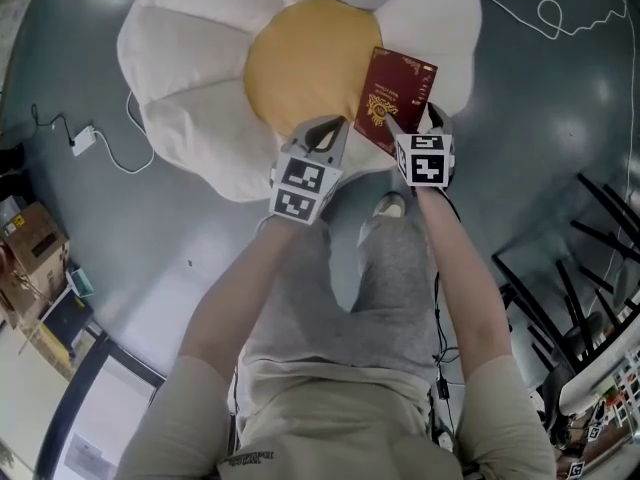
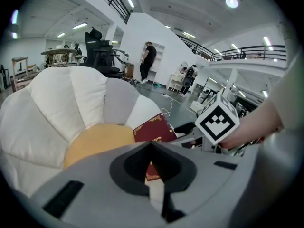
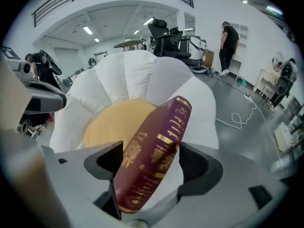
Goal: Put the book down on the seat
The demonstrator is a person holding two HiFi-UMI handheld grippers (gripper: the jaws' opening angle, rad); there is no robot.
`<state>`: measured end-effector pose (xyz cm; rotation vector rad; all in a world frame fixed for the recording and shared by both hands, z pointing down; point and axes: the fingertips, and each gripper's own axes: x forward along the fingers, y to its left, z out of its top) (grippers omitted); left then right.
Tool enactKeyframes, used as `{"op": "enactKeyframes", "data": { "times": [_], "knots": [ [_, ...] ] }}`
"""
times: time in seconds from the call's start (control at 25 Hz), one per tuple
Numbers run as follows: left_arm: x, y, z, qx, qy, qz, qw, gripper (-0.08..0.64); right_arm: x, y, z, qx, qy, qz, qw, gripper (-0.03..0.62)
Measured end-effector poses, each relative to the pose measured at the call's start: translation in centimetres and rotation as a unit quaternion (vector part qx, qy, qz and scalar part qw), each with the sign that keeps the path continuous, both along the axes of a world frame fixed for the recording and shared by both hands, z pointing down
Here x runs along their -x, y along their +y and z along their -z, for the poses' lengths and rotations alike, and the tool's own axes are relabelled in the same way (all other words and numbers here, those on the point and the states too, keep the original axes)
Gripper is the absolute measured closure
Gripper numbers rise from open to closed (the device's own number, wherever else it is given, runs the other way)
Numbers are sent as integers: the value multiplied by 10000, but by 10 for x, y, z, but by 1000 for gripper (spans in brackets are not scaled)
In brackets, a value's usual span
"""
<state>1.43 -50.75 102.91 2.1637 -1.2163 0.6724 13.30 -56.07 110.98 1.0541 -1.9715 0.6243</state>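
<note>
We find the white, petal-shaped fabric cushion seat with a round yellow middle (image 1: 190,88) on the floor ahead of us. The maroon hardback book with gilt tooling (image 1: 395,98) sits tilted over the seat's right side, clamped between the jaws of the right gripper (image 1: 412,126). The left gripper (image 1: 322,136), jaws together, is just left of it at the seat's near edge. A thin white cable (image 1: 550,13) lies behind and right of the seat.

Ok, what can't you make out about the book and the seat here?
Gold lettering on the book: too blurred to read, right gripper view.
Lower end of the book: hidden behind the right gripper, head view.
Far side of the seat: cut off by the head view's top edge.
</note>
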Motion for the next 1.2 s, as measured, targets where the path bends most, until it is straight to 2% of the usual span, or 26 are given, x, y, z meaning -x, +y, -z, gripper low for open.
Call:
{"op": "enactKeyframes", "data": {
  "times": [0.16,0.4,0.76,0.88,1.2],
  "knots": [
    [8,7,36,-3,22,133,9999,551,-5,13,38,26,42,-21,10000,233],
    [14,17,125,-67,6,336,9994,551,-12,30,124,-94,-20,-117,9999,241],
    [19,33,283,-512,139,489,9974,551,-18,47,314,-946,-284,-286,9947,374],
    [24,44,333,-694,190,511,9961,551,-22,57,385,-1409,-449,-384,9883,445],
    [65,55,457,-1366,212,736,9877,551,-7,80,577,-2477,-1289,-594,9584,492]
  ]
}}
